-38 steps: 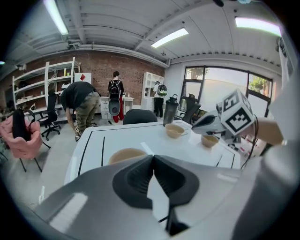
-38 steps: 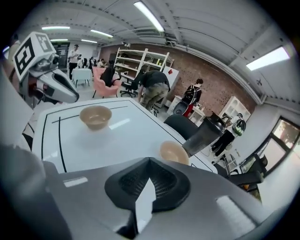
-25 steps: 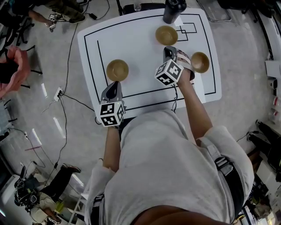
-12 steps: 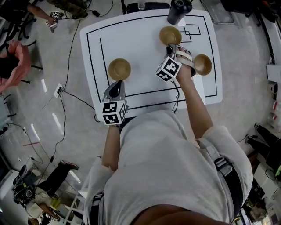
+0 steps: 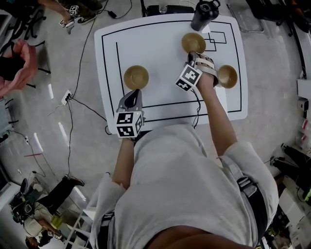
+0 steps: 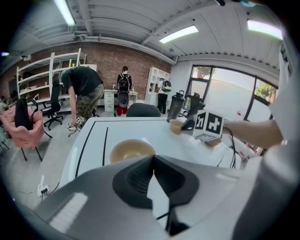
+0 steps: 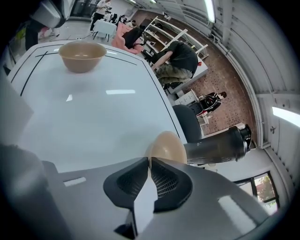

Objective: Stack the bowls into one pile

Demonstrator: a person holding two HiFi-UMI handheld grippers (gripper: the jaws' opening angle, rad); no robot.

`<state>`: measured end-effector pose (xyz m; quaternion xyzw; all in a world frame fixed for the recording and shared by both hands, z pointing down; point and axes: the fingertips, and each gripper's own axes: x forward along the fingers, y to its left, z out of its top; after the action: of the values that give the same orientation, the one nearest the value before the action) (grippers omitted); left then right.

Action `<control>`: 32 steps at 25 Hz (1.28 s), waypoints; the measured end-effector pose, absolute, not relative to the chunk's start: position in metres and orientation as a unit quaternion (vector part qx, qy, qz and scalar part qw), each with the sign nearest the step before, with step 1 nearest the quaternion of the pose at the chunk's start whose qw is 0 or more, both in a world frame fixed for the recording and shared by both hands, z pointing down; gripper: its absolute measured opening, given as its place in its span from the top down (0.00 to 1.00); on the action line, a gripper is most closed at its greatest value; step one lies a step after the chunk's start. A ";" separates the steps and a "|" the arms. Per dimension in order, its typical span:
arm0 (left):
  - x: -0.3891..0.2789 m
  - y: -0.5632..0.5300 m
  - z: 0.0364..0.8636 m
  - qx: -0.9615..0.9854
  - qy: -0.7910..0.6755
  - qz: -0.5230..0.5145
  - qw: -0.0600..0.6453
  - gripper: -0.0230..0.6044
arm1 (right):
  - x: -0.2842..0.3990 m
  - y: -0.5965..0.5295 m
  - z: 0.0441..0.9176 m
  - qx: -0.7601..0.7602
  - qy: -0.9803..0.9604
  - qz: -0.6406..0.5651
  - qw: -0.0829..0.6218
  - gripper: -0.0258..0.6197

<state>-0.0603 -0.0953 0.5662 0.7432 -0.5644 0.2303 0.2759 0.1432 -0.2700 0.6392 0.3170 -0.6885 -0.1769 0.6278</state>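
Observation:
Three tan bowls stand apart on the white table (image 5: 160,53): a left bowl (image 5: 136,77) (image 6: 132,151) (image 7: 82,55), a far bowl (image 5: 193,43) (image 7: 168,146) and a right bowl (image 5: 227,76). My right gripper (image 5: 192,55) (image 7: 149,160) sits at the far bowl's near rim. Its jaws have just been closing and stand a thin slit apart, with the rim caught at their tips. My left gripper (image 5: 131,97) (image 6: 153,156) is shut and empty, just short of the left bowl.
A black shaker bottle (image 5: 204,14) (image 7: 215,145) stands just beyond the far bowl at the table's back edge. Black lines mark the tabletop. Cables run over the floor to the left, and people stand by desks further off.
My right gripper has rolled and sunk forward onto the far bowl's near rim. The left gripper has kept its place by the left bowl.

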 end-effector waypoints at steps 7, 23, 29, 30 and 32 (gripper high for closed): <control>-0.062 -0.095 0.566 0.743 -0.566 0.228 0.275 0.96 | 0.136 -0.267 0.632 0.315 -0.699 -0.184 0.615 0.93; -0.061 -0.079 0.561 0.749 -0.564 0.224 0.267 0.96 | 0.096 -0.222 0.602 0.298 -0.743 -0.209 0.562 0.94; -0.064 -0.068 0.557 0.748 -0.566 0.222 0.266 0.96 | 0.079 -0.199 0.589 0.285 -0.756 -0.217 0.547 0.94; -0.065 -0.066 0.556 0.748 -0.566 0.221 0.266 0.96 | 0.076 -0.194 0.586 0.284 -0.760 -0.218 0.543 0.94; -0.066 -0.063 0.556 0.748 -0.566 0.221 0.267 0.96 | 0.070 -0.185 0.581 0.281 -0.767 -0.217 0.535 0.94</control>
<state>-0.0658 -0.0634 0.5564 0.7477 -0.5663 0.2207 0.2674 0.0699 -0.1854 0.5812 0.2815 -0.7665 -0.2170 0.5349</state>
